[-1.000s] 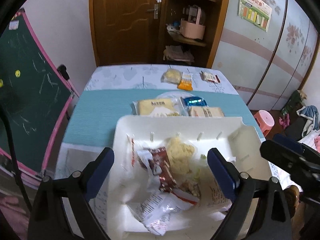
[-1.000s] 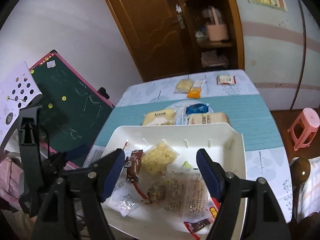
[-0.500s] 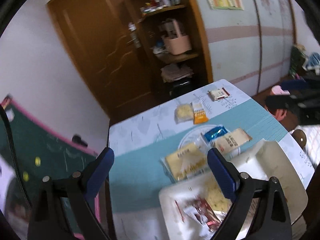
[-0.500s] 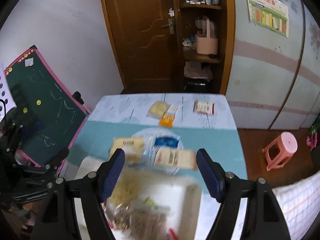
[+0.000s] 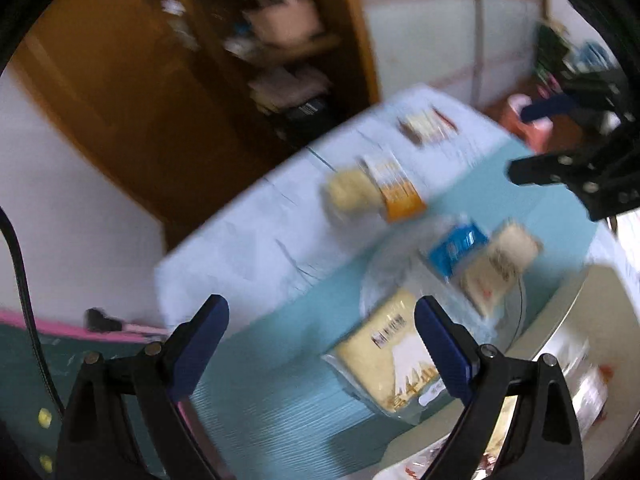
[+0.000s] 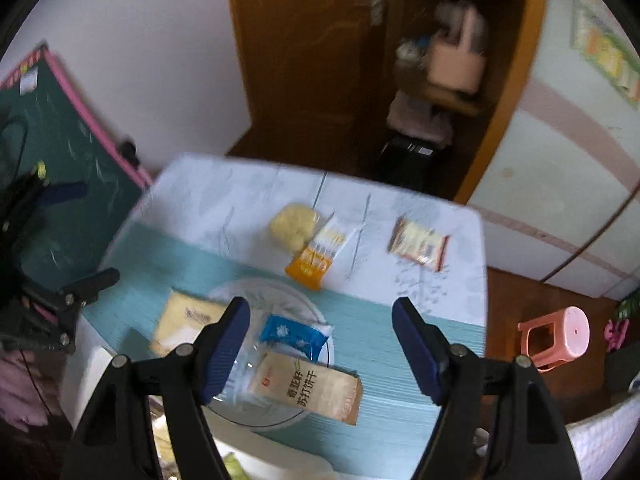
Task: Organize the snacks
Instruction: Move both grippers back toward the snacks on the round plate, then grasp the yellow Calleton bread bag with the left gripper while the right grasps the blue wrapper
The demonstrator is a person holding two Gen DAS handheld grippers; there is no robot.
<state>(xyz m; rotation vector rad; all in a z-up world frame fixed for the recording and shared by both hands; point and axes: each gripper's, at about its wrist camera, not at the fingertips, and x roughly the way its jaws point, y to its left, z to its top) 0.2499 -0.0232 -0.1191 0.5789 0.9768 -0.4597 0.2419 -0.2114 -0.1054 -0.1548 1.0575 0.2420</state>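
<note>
Nearest to both cameras lies the white tray (image 5: 576, 320), only partly in view at the lower edge, with several wrapped snacks already inside; they are too blurred to name. The left tool (image 5: 320, 348) hangs above the turquoise mat (image 5: 256, 400) with its jaws wide and nothing between them. The right tool (image 6: 320, 344) is also empty; its jaws have just been closing a little, but they stand well apart.

Just beyond the tray there is a clear glass plate (image 6: 312, 308). On it lie a blue packet (image 6: 294, 334) and a beige cracker box (image 6: 312, 388), which touch each other. A pale yellow packet (image 6: 186, 320) lies beside them, partly over the plate's rim.

Farther away, on the light part of the worktop (image 6: 224, 200), a round yellow snack (image 6: 292, 224) touches an orange and white sachet (image 6: 316, 258). A brown-edged packet (image 6: 418, 244) lies alone, well apart to their right.

I judge that the task is about half done: some snacks are gathered in the tray, while six are not yet in it. Neither tool has chosen one yet.
</note>
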